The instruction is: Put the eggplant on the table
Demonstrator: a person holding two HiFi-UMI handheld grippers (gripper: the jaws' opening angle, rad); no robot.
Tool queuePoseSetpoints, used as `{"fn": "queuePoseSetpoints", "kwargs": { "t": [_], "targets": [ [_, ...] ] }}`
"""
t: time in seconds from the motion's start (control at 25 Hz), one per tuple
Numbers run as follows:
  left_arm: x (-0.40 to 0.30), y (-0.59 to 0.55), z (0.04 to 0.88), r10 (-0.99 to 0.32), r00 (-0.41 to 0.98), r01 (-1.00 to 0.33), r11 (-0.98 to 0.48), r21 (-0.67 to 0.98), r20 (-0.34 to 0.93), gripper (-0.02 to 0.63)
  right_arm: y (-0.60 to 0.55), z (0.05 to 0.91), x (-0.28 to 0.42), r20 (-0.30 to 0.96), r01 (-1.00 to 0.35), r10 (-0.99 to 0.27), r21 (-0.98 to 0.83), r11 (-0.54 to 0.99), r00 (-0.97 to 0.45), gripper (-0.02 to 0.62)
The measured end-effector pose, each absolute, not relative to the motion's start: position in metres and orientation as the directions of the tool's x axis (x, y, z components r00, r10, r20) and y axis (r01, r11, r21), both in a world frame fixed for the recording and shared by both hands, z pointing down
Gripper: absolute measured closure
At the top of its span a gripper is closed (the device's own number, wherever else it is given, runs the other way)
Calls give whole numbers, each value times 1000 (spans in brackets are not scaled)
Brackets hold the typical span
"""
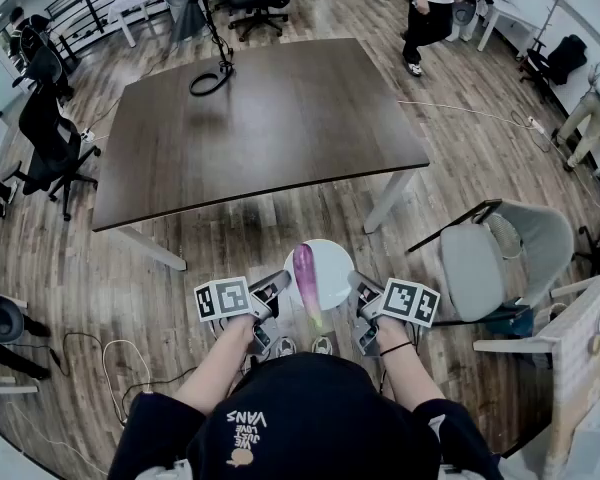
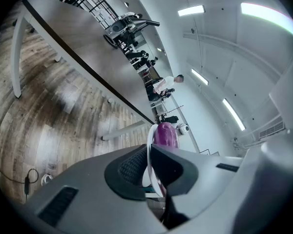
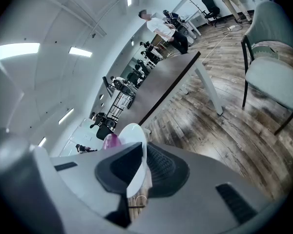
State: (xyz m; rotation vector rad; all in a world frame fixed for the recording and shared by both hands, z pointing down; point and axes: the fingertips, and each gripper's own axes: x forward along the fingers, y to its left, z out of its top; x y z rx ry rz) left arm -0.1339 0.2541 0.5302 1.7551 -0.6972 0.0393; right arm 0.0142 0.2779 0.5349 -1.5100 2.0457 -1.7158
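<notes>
A purple eggplant (image 1: 305, 274) with a green stem lies on a white plate (image 1: 332, 261) held in the air in front of the person, short of the dark table (image 1: 260, 118). My left gripper (image 1: 282, 284) is shut on the plate's left rim (image 2: 148, 150). My right gripper (image 1: 356, 286) is shut on the plate's right rim (image 3: 138, 167). In the left gripper view the eggplant (image 2: 166, 134) shows just past the jaws. In the right gripper view only a pink bit of eggplant (image 3: 111, 141) shows behind the plate.
The table's near edge and white legs (image 1: 390, 200) lie ahead. A grey chair (image 1: 500, 258) stands to the right, black office chairs (image 1: 50, 148) to the left. A black cable (image 1: 212, 80) lies at the table's far side. A person (image 1: 428, 13) walks at the back. Cables cross the wooden floor.
</notes>
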Motion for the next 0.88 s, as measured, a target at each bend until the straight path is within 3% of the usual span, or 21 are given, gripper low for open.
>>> {"fn": "queuePoseSetpoints", "kwargs": {
  "t": [0.88],
  "targets": [
    [-121, 247, 532, -436, 821, -466, -137, 874, 370, 572, 272, 534, 28, 467, -587, -717, -803, -99, -518, 555]
  ]
}}
